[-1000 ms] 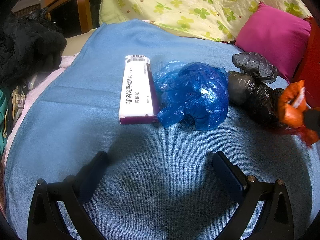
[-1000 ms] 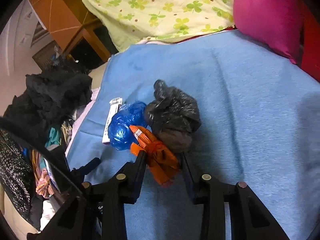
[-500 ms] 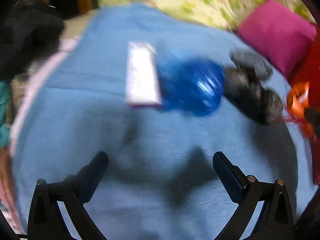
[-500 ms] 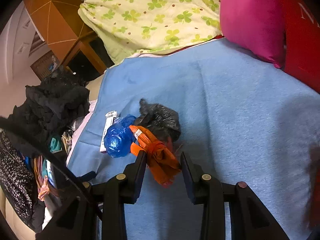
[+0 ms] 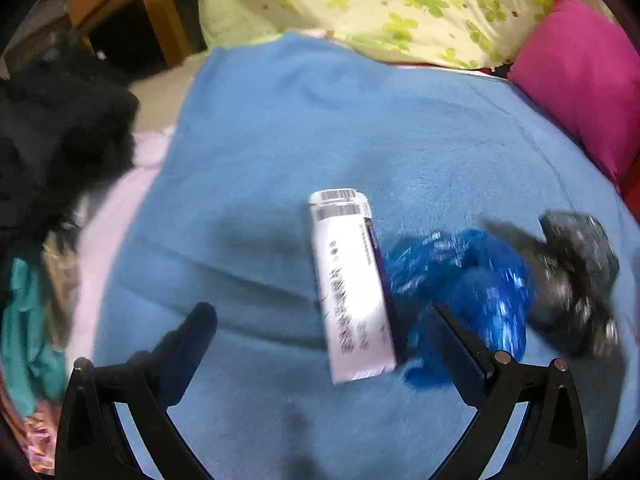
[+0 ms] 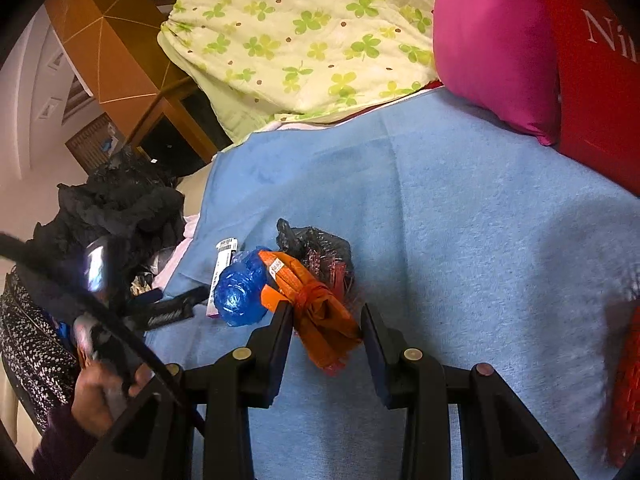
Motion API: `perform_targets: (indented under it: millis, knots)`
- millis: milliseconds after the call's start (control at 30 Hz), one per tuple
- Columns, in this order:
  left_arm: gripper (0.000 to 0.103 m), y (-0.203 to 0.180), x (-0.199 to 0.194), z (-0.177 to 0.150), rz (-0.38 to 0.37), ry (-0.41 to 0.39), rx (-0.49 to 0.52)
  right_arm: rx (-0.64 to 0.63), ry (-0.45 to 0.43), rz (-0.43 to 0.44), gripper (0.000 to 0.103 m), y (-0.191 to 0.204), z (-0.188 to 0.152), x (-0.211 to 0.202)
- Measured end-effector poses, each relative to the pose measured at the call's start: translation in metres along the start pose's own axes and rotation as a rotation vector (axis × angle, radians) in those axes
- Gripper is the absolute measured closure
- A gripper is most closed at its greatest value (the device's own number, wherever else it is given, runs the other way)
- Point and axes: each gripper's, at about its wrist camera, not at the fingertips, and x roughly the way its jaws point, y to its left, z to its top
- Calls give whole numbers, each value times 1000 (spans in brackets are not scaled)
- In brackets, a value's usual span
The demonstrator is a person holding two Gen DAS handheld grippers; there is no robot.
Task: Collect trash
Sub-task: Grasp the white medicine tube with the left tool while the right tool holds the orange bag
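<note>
Currently spread wide, left gripper [image 5: 320,332], nothing between its fingers, hovering low over blanket [image 5: 420,120]. Just ahead, box [image 5: 352,284] lying lengthwise, its near end between the fingertips but not touched; blue bag [image 5: 464,280] pressed against its right side, black bag [image 5: 576,276] touching that further right. Blurred, this view. Closed on orange wrapper [image 6: 316,312], right gripper [image 6: 326,322], raised above blanket [image 6: 460,208]. Beyond the wrapper, blue bag [image 6: 240,292], black bag [image 6: 320,248] and box [image 6: 224,260] bunched together. Pink pillow [image 6: 492,44] and floral quilt [image 6: 304,28] at the far edge.
</note>
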Motion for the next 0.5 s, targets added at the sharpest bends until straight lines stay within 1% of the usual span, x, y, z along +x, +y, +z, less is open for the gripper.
perform_targets:
  millis: [133,200,267,300,333,400,467,500]
  knots:
    - [0,3,25,11,-6,57,-64,5,2,-3,65,-5,1,-2]
    - [4,10,31,13,-44,70,-111,6,-1,-6,65,-8,3,-4]
    - [24,14,40,11,-75,101,-150,12,-5,-8,65,-11,4,-5]
    - [27,16,44,10,-97,116,-173,15,-6,-9,65,-12,4,-6]
    - [27,17,45,9,-104,114,-184,18,-6,-11,65,-13,4,-6]
    - [32,17,42,7,-102,98,-179,22,-8,-13,65,-14,5,-8]
    - [54,14,36,3,-103,94,-163,20,-12,-11,65,-14,5,-9]
    - [54,15,33,1,-106,94,-160,17,-14,-11,65,-14,5,-9]
